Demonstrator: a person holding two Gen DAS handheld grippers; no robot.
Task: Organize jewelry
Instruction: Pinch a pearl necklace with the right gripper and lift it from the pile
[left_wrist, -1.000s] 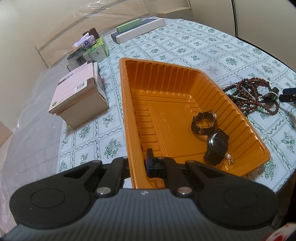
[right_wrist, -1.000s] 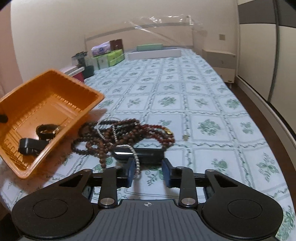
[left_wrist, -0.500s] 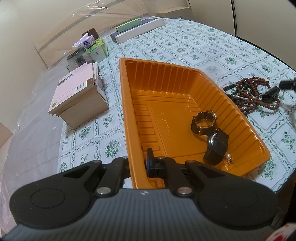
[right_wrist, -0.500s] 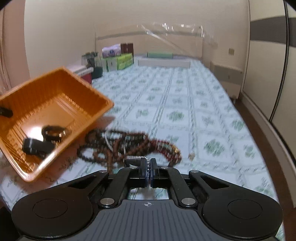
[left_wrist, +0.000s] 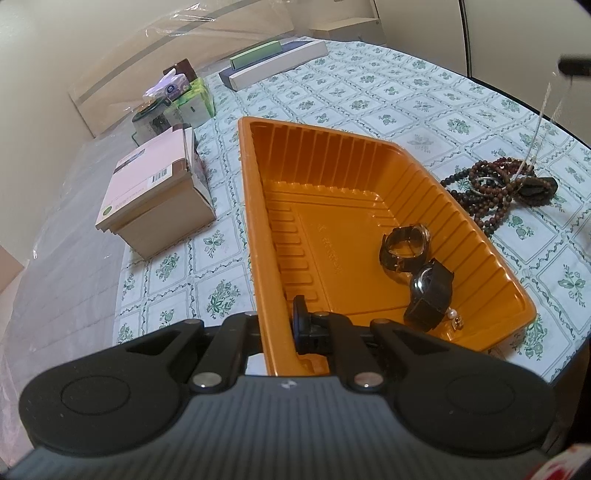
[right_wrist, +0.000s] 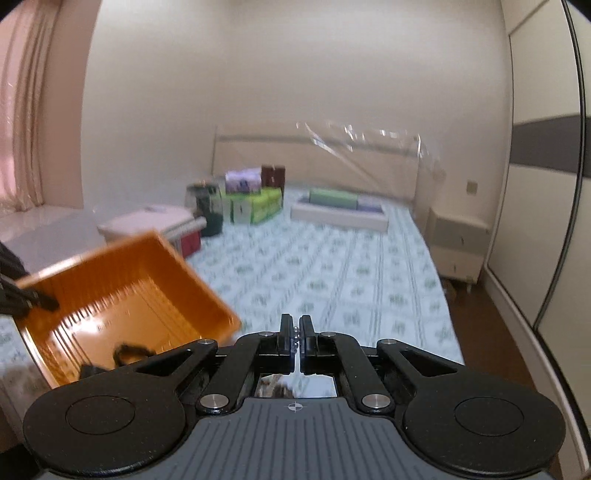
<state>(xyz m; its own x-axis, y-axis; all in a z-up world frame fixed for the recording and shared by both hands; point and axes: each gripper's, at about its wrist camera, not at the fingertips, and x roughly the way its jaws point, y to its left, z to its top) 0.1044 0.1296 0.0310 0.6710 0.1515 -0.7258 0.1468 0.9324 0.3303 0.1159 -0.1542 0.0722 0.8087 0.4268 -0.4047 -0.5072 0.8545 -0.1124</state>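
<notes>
With my right claw (right_wrist: 295, 338) pinched shut on a thin silver chain (left_wrist: 540, 114) that hangs toward the bead pile (left_wrist: 495, 188) and my left claw (left_wrist: 279, 321) clamping the orange tray's (left_wrist: 317, 158) near wall, I judge the next move is carrying the chain over the tray and releasing.

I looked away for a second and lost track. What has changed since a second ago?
The right gripper, open over the bead pile a second ago, closed on a thin silver chain and lifted it high; its lower end still reaches the beaded necklaces. The left gripper stays clamped on the orange tray wall; both watches lie unmoved.
</notes>
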